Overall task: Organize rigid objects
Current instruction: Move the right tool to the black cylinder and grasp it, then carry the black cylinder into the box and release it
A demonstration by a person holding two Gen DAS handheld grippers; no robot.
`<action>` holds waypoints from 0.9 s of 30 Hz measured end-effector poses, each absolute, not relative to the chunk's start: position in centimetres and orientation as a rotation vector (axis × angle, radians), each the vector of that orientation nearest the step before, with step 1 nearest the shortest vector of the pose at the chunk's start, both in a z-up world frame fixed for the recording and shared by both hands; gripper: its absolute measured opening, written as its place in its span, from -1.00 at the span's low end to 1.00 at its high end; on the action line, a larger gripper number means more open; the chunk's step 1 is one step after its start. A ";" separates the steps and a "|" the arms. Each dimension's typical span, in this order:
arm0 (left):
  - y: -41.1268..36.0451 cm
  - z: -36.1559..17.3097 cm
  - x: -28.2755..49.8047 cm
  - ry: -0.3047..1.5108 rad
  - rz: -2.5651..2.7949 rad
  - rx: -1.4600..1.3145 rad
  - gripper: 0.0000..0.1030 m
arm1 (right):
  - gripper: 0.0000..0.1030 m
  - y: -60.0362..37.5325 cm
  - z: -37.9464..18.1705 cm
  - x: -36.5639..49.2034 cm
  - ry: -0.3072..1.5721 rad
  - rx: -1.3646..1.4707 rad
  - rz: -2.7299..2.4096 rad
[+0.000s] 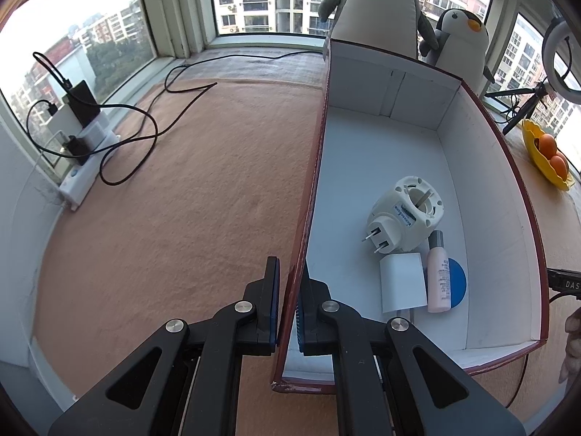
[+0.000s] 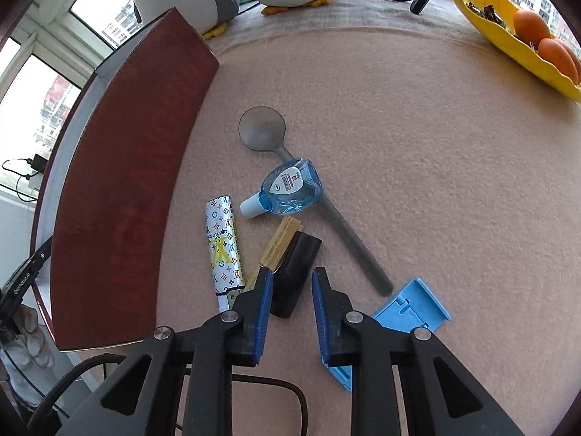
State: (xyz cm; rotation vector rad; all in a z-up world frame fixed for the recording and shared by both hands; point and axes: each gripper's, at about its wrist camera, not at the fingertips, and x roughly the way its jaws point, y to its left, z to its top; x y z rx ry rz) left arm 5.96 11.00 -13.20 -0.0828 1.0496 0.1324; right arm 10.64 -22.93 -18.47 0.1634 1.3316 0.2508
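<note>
My left gripper point(image 1: 289, 265) is shut on the left wall of a red-brown box point(image 1: 490, 181) with a white inside. In the box lie a white plug-in device point(image 1: 403, 210), a pink bottle point(image 1: 438, 276), a white block point(image 1: 401, 283) and a blue disc point(image 1: 458, 279). My right gripper point(image 2: 292, 272) points down over a black cylinder point(image 2: 296, 254) whose near end lies between the jaws; a gap shows at the right pad. Beside it lie a wooden piece point(image 2: 279, 243), a patterned lighter point(image 2: 221, 243), a blue bottle point(image 2: 290, 189), a grey spoon point(image 2: 262, 129) and a blue plastic piece point(image 2: 414, 305).
The box's outer wall point(image 2: 120, 181) stands left of the loose items. A yellow dish with oranges point(image 2: 508, 40) sits at the far right. Plush penguins point(image 1: 377, 7) stand behind the box. A power strip with cables point(image 1: 87, 160) lies at the left window.
</note>
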 end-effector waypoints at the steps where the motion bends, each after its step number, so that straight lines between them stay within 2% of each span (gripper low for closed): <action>1: 11.0 -13.2 5.9 1.050 0.134 -0.083 -0.87 | -0.63 -22.9 -18.5 10.8 1.332 0.158 0.253; 14: 10.8 -13.1 5.7 1.054 0.153 -0.091 -0.86 | -0.63 -21.7 -19.2 12.3 1.350 -0.026 0.236; 18: 10.8 -13.0 5.6 1.052 0.159 -0.096 -0.86 | -0.70 -21.2 -19.2 12.2 1.334 -0.092 0.239; 27: 10.6 -13.0 5.5 1.053 0.169 -0.096 -0.86 | -0.71 -21.6 -18.5 11.4 1.299 -0.094 0.254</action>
